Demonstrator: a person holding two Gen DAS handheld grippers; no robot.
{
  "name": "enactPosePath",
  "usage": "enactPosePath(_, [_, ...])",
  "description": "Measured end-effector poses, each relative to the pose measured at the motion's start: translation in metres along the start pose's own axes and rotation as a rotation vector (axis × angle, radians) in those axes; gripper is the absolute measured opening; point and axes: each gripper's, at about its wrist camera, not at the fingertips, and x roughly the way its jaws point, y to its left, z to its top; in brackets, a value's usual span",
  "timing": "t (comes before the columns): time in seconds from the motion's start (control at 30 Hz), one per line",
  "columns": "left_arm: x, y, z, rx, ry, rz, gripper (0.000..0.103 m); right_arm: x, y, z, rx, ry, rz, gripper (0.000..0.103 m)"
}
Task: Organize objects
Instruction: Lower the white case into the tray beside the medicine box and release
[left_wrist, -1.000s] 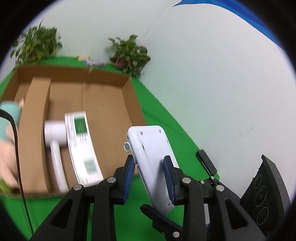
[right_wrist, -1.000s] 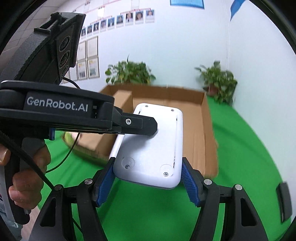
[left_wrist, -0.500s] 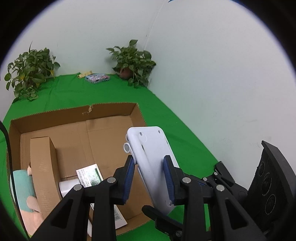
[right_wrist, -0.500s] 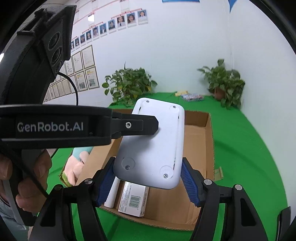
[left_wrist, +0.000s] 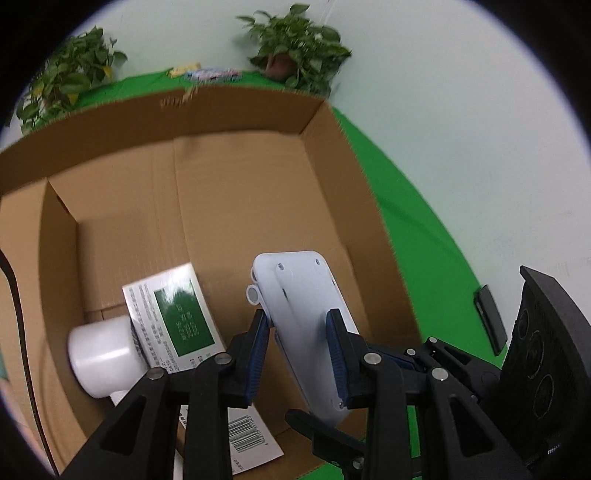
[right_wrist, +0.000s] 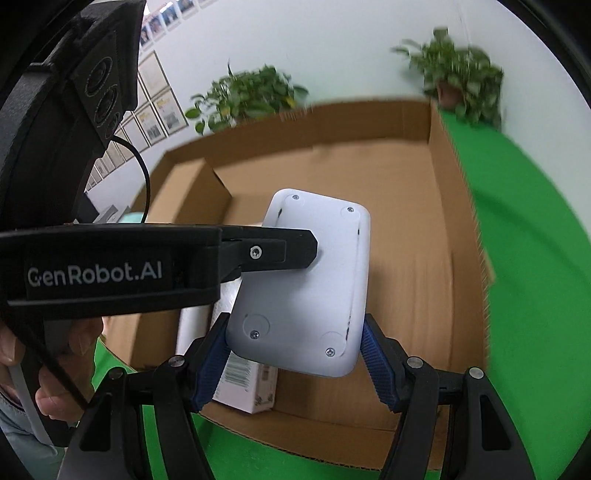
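A flat white plastic device (left_wrist: 303, 306) hangs over the open cardboard box (left_wrist: 236, 122), held by both grippers. My left gripper (left_wrist: 298, 321) is shut on its thin sides, blue pads pressing from both sides. In the right wrist view the same device (right_wrist: 306, 280) shows its screwed back. My right gripper (right_wrist: 293, 332) is shut across its width at the near end. One of the left gripper's fingers (right_wrist: 280, 253) reaches in from the left and lies on the device. Inside the box lie a white roll (left_wrist: 103, 358) and a green-labelled carton (left_wrist: 173, 317).
A brown inner carton (right_wrist: 192, 195) stands along the box's left side. Green cloth (left_wrist: 413, 236) covers the surface around the box, with a black flat object (left_wrist: 489, 317) on it at right. Two potted plants (left_wrist: 295, 48) stand by the white wall. A hand (right_wrist: 55, 398) grips the left handle.
Both grippers, still holding the white device, have moved forward and down over the box. The box now fills both views and the cameras tilt more steeply into it.
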Motion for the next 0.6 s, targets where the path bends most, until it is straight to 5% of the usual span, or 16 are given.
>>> enactPosePath(0.33, [0.039,0.012,-0.016,-0.025,0.118,0.034,0.030,0.044,-0.020,-0.029,0.055,0.131,0.062,0.066])
enactPosePath(0.6, [0.038,0.014,-0.028,0.002,0.109,0.063,0.027,0.049,-0.016,-0.043,0.037,0.183,0.079,0.068])
